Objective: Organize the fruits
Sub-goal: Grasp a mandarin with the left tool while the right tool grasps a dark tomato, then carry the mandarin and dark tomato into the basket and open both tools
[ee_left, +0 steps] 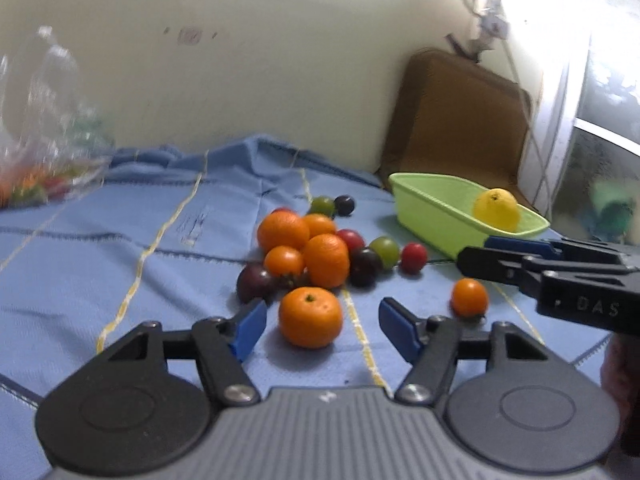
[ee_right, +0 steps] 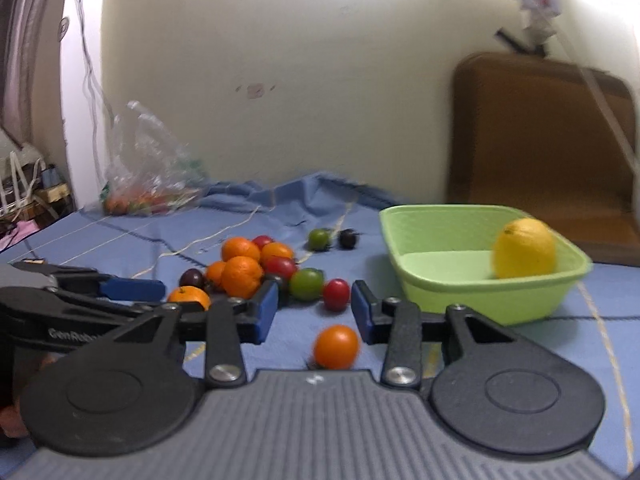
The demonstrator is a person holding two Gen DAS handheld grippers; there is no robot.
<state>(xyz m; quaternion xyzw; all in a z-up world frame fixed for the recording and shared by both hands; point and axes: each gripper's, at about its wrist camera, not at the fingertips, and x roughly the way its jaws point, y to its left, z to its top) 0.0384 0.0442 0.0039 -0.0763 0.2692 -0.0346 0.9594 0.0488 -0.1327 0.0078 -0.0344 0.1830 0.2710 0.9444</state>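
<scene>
A pile of oranges (ee_left: 316,252) with red, green and dark small fruits lies on the blue cloth (ee_left: 120,264). One orange (ee_left: 310,317) sits apart, between my left gripper's (ee_left: 322,326) open fingers. A small orange fruit (ee_left: 469,297) lies to the right. A light green tub (ee_left: 448,216) holds a yellow lemon (ee_left: 496,209). In the right wrist view my right gripper (ee_right: 315,312) is open, with the small orange fruit (ee_right: 336,346) lying just inside its fingers. The tub (ee_right: 480,292), the lemon (ee_right: 525,249) and the pile (ee_right: 244,270) show ahead.
A clear plastic bag (ee_right: 148,176) with more fruit stands at the back left by the wall. A brown cushion (ee_right: 544,152) leans behind the tub. The right gripper's side (ee_left: 560,276) crosses the left wrist view; the left gripper's side (ee_right: 80,304) crosses the right wrist view.
</scene>
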